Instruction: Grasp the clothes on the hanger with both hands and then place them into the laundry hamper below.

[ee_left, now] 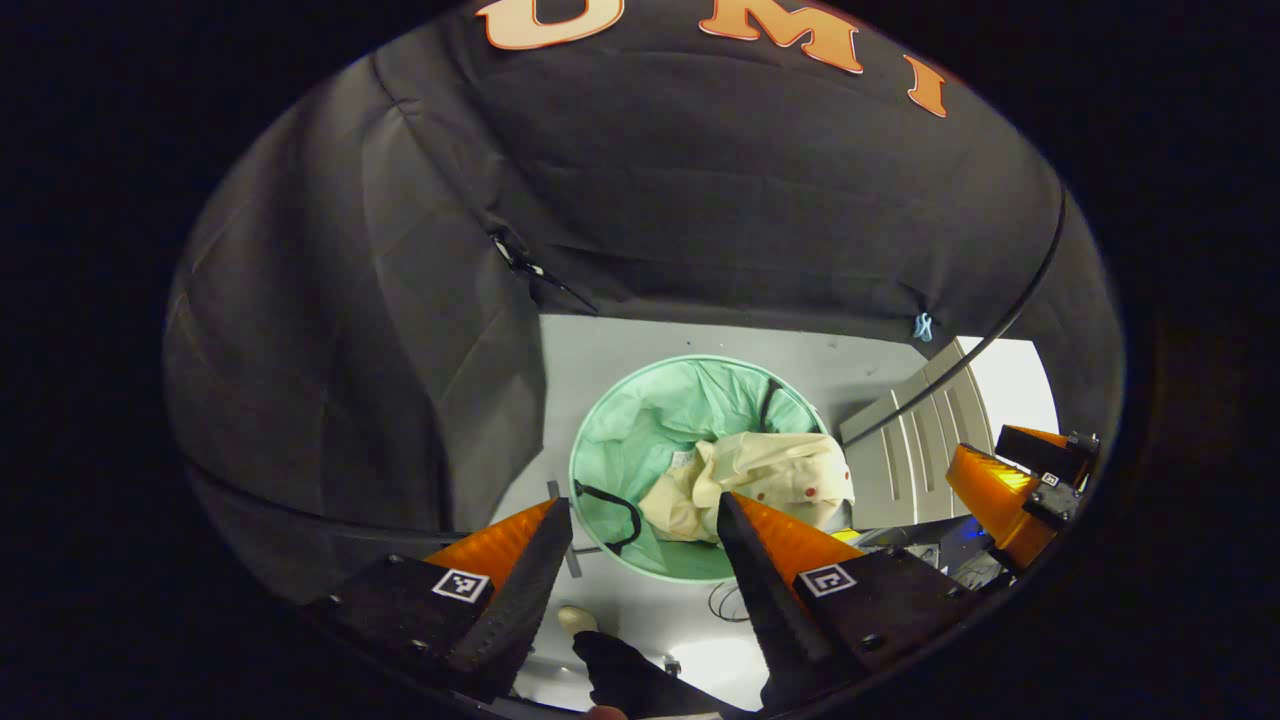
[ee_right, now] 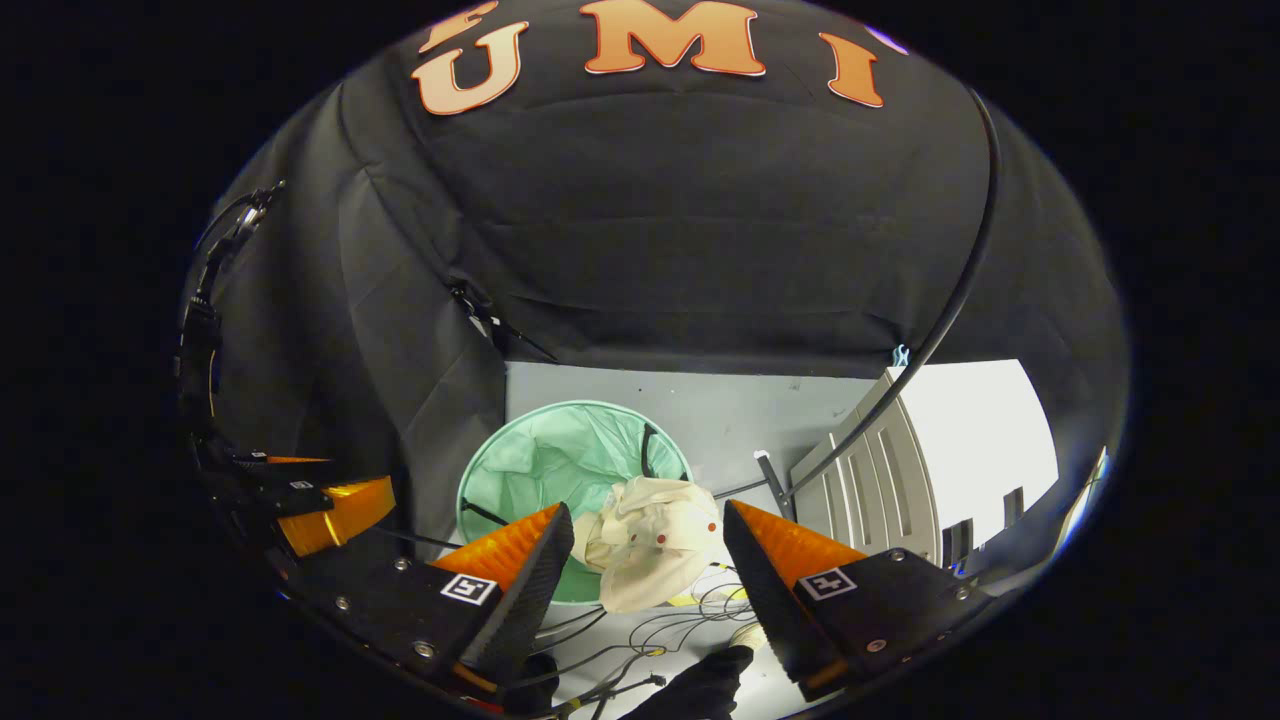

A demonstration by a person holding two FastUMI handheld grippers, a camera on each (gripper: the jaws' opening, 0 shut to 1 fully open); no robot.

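Note:
A cream garment (ee_left: pixel 755 482) with small red dots lies crumpled in the round green laundry hamper (ee_left: pixel 625 420), draped over its right rim. My left gripper (ee_left: pixel 645 510) hangs open above the hamper with nothing between its fingers. In the right gripper view the same garment (ee_right: pixel 655 550) hangs over the near rim of the hamper (ee_right: pixel 540 450), and my right gripper (ee_right: pixel 648 515) stands open above it, holding nothing. The right gripper (ee_left: pixel 1010 480) also shows at the right edge of the left gripper view, and the left gripper (ee_right: pixel 320 505) at the left edge of the right gripper view.
The hamper stands on a grey floor (ee_left: pixel 650 345) against the black cloth wall. A grey slatted panel (ee_left: pixel 920 440) leans to its right. Loose cables (ee_right: pixel 640 620) lie on the floor in front. A black tube (ee_right: pixel 950 310) curves down the right side.

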